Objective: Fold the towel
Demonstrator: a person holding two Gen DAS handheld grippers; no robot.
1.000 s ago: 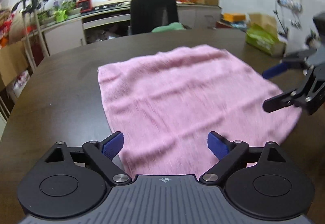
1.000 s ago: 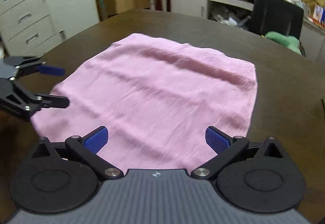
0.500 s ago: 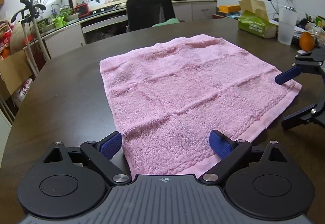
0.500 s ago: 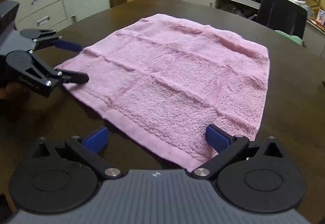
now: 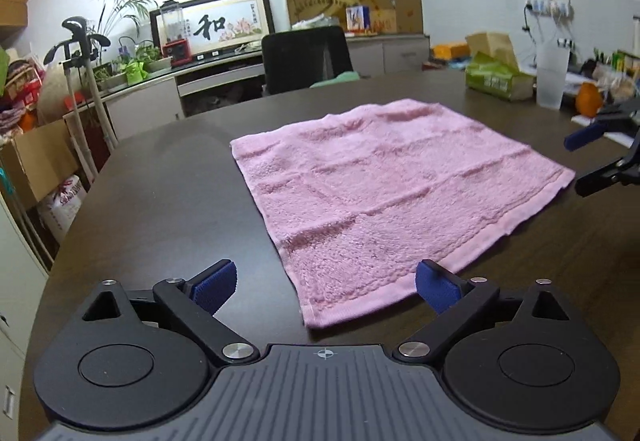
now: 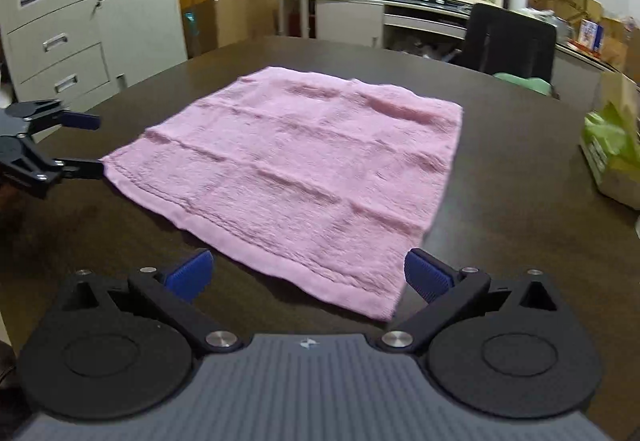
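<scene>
Pink towel (image 5: 384, 193) is spread flat at frame centre on the dark table (image 5: 160, 201), no fold yet made. Left gripper (image 5: 326, 283) and right gripper (image 6: 308, 275) are held wide open, empty, at its near corners.

The pink towel (image 5: 384, 193) is nubby terry cloth with a smoother hem, on a dark semi-gloss table (image 5: 168, 193).
</scene>
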